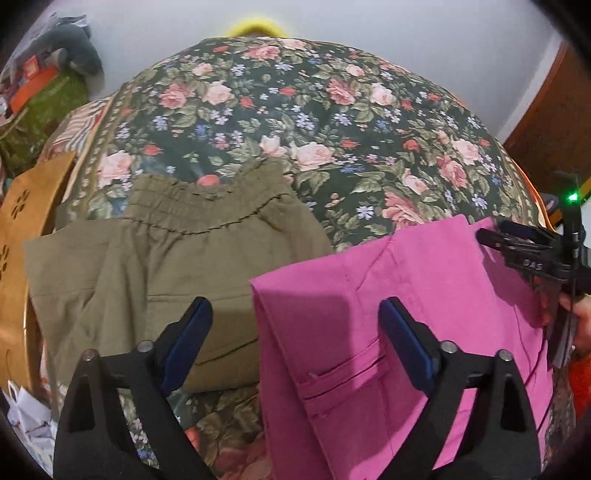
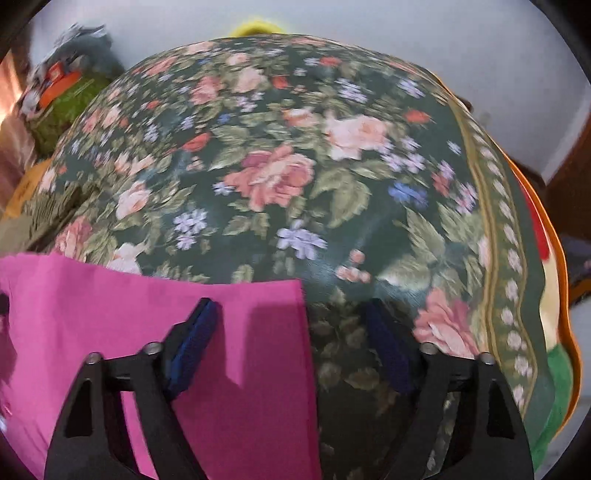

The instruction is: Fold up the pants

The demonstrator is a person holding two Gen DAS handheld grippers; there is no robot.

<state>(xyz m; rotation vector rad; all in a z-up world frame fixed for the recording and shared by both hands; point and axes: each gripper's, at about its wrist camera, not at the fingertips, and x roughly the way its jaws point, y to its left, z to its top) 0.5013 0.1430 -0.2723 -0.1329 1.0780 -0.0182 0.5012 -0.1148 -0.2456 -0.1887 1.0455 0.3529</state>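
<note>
Folded pink pants (image 1: 424,288) lie on the floral bedspread (image 1: 295,110), with a welt pocket showing near me. My left gripper (image 1: 297,332) hovers open over their left edge, one blue pad over olive cloth, the other over pink. Olive pants (image 1: 177,258) with a gathered waistband lie flat to the left, their edge tucked under the pink ones. In the right wrist view my right gripper (image 2: 291,332) is open above the pink pants' (image 2: 92,295) far right corner, its left pad over pink, its right pad over bedspread. The right gripper (image 1: 491,230) also shows at the pants' far right edge.
A cut-out wooden panel (image 1: 22,229) stands at the bed's left side, with clutter (image 1: 44,92) behind it. The bedspread's bordered edge (image 2: 513,258) drops off on the right. A yellow object (image 1: 256,27) peeks over the far edge; a brown door (image 1: 554,122) is at right.
</note>
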